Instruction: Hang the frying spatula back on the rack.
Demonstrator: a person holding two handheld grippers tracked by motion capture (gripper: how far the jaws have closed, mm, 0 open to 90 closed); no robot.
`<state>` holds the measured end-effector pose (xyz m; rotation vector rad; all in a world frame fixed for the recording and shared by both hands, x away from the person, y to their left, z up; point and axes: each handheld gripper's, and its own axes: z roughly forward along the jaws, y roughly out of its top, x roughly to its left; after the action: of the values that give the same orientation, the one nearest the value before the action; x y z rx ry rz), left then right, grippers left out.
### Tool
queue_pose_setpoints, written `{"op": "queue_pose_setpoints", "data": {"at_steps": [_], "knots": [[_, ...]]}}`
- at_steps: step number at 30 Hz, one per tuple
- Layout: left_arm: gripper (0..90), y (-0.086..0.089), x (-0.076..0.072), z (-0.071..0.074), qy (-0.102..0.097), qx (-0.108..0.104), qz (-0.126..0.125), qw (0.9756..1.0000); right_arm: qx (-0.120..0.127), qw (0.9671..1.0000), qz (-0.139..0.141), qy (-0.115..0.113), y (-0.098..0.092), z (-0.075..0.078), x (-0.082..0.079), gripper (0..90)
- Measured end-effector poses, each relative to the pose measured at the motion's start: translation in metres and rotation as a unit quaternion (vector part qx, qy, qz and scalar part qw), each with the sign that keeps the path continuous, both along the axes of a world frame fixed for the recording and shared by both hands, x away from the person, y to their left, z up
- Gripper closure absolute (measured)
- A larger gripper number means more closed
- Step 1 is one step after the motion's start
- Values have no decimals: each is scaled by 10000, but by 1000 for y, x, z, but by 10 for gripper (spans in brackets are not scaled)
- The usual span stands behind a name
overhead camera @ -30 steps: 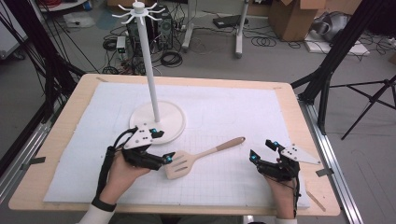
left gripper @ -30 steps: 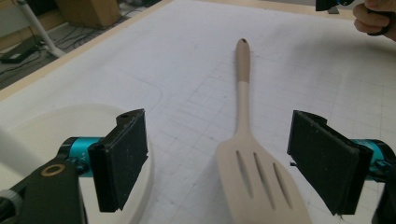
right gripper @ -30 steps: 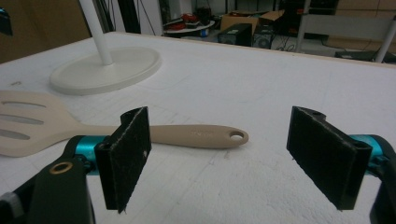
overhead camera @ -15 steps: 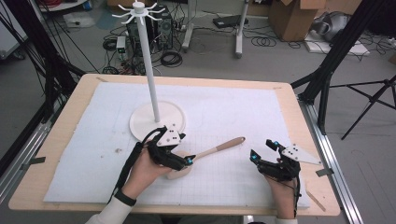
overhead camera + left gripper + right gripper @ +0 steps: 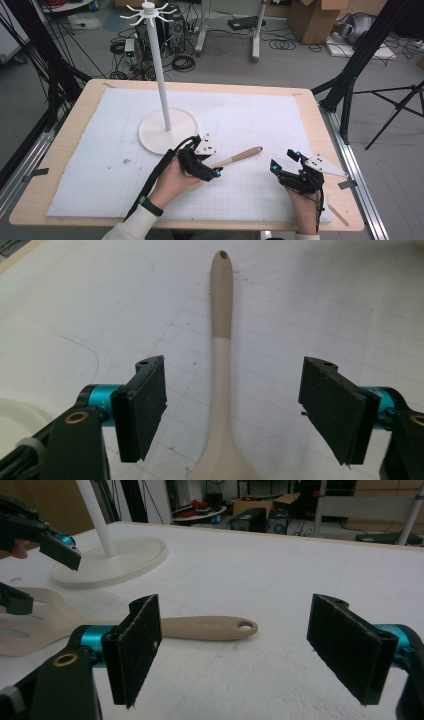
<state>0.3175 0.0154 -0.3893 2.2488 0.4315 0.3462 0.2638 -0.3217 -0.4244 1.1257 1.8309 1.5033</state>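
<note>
The spatula (image 5: 235,159) lies flat on the surface near its front edge. The left hand-held gripper (image 5: 235,407) straddles its neck, jaws apart and just closing, pads not touching. The right hand-held gripper (image 5: 250,650) rests with jaws wide apart near the front right corner.

A fixed high view looks forward and down across the table (image 5: 65,150). The left gripper view rides close above the mat, looking along the spatula (image 5: 220,340) handle. The right gripper view sits low, facing the same spatula (image 5: 200,627) and the stand (image 5: 112,562).
</note>
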Motion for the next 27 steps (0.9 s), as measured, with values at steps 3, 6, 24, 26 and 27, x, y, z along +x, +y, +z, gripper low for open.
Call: {"op": "queue_pose_setpoints", "data": {"at_steps": [3,6,24,26,27], "knots": [[296,-14,4,-3,59,392,34,9992,26,10000,0,1,-1,0,0,205],[300,-24,7,-6,104,629,60,9979,62,10000,-12,13,-2,1,-1,206],[551,-43,18,-23,390,1359,419,9891,119,9999,-47,2,-5,1,-1,207],[558,-44,22,-23,498,1382,445,9881,122,9999,-37,2,-5,1,-1,207],[562,-45,22,-23,490,1365,443,9884,116,9999,-43,1,-5,0,-1,207]]}}
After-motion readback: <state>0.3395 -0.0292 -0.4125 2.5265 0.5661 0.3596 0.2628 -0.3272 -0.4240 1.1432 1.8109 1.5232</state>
